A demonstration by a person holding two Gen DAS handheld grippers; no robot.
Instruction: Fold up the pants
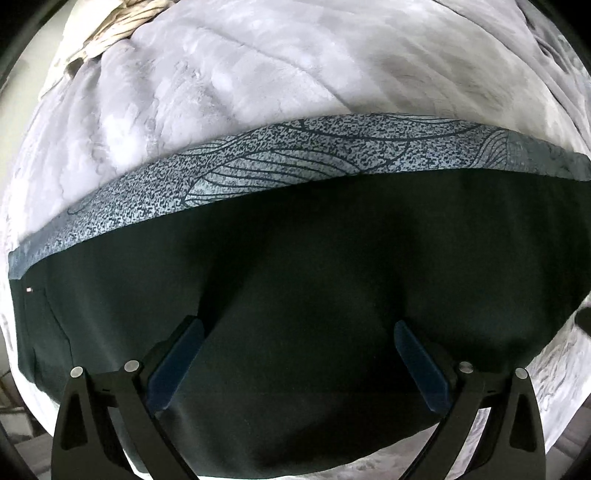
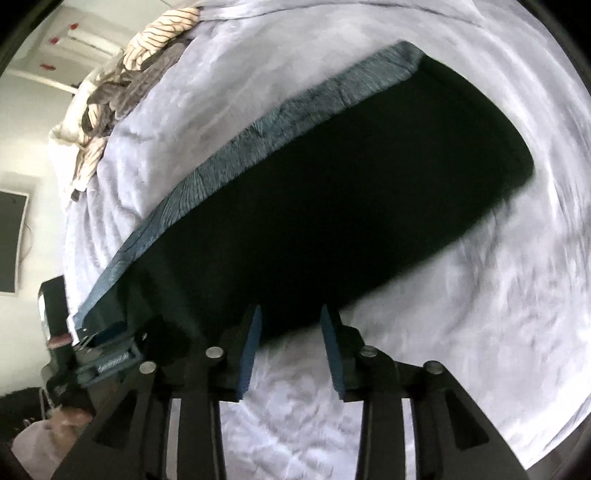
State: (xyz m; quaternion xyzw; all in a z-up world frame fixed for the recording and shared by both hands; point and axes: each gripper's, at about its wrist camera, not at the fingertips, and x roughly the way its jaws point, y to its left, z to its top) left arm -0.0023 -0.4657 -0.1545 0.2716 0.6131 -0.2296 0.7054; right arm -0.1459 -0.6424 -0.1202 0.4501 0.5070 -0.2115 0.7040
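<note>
Dark pants [image 1: 314, 258] lie flat and folded lengthwise on a pale grey blanket [image 1: 258, 66], with a speckled grey-blue side stripe [image 1: 295, 155] along the far edge. My left gripper [image 1: 298, 326] hangs straight over the dark cloth, jaws wide apart and nothing between the blue pads. In the right wrist view the pants [image 2: 332, 203] run diagonally, stripe [image 2: 258, 140] on the upper left. My right gripper [image 2: 291, 309] stands partly open just above the pants' near edge, no cloth pinched. The left gripper's body [image 2: 107, 350] shows at the pants' lower left end.
A crumpled pile of striped beige bedding [image 2: 162, 33] lies at the far edge of the blanket [image 2: 443, 332]. Beyond the bed's left side are a dark wall screen [image 2: 11, 240] and a dark piece of furniture [image 2: 53, 299]. A hand [image 2: 70, 417] shows at the lower left.
</note>
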